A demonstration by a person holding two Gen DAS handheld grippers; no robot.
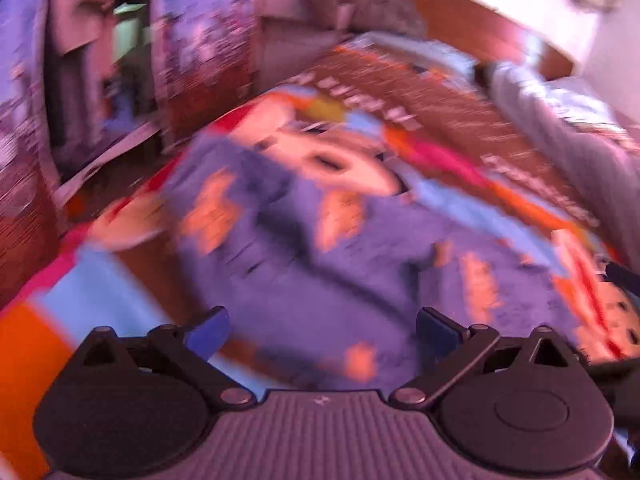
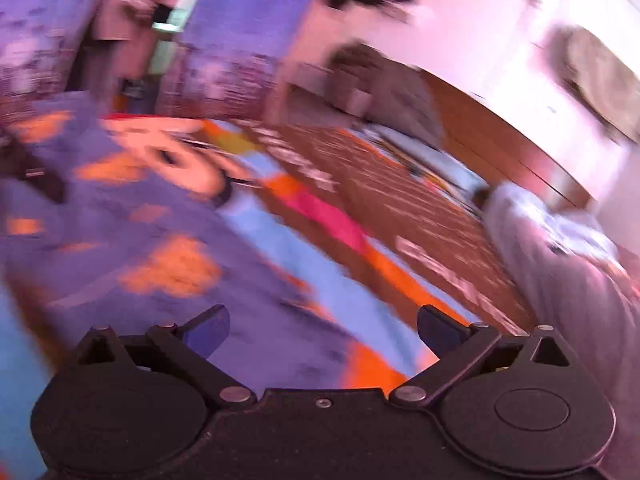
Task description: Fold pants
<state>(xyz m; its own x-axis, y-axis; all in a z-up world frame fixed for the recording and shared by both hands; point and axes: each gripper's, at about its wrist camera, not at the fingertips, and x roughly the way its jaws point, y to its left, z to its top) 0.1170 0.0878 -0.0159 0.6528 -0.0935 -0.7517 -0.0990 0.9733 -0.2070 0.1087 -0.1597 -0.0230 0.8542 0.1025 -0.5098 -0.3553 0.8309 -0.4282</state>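
Observation:
Purple pants with orange patches (image 1: 304, 264) lie spread on a colourful cartoon bedsheet (image 1: 440, 112). Both views are blurred by motion. My left gripper (image 1: 322, 328) is open and empty, above the near part of the pants. My right gripper (image 2: 322, 326) is open and empty, above the right side of the pants (image 2: 132, 256), near their edge on the sheet (image 2: 320, 216). The right gripper's dark body shows at the right edge of the left wrist view (image 1: 624, 280), and the left one at the left edge of the right wrist view (image 2: 36, 176).
A pale bundle of bedding (image 1: 560, 128) lies at the bed's far right. A wooden headboard (image 2: 500, 136) and a pale wall stand behind. A patterned curtain (image 1: 208, 60) and a doorway (image 1: 124, 40) are at the left.

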